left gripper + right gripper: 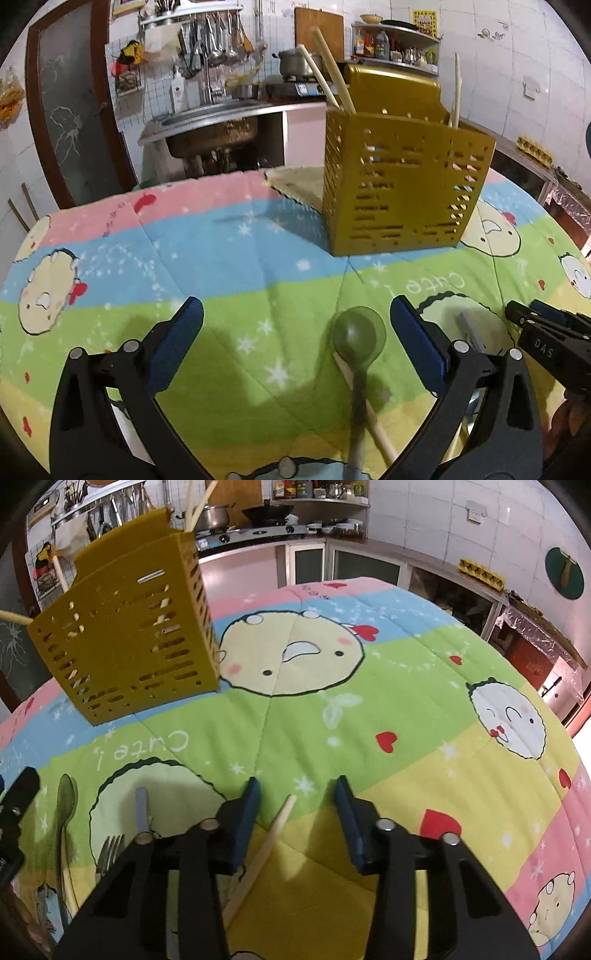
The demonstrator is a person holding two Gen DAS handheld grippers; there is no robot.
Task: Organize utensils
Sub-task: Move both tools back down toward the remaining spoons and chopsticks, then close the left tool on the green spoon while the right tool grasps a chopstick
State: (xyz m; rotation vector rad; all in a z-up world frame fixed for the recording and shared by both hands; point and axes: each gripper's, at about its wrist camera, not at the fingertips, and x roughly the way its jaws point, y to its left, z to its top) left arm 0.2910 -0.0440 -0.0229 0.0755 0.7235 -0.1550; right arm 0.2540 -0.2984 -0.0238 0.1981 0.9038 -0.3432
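Both grippers hang over loose utensils, so this looks like the pick-up step. The left gripper point(295, 325), jaws released and wide, has the green spoon point(357, 334) lying between them on the quilted surface point(221, 251), crossing a wooden chopstick point(380, 435). The right gripper point(297, 794), jaws also released, straddles another chopstick point(275, 829); a fork point(109, 851) lies nearby. The yellow slotted utensil holder point(399, 192) stands further back, already holding chopsticks. Next, I judge, each must lower, clench, then carry to the holder.
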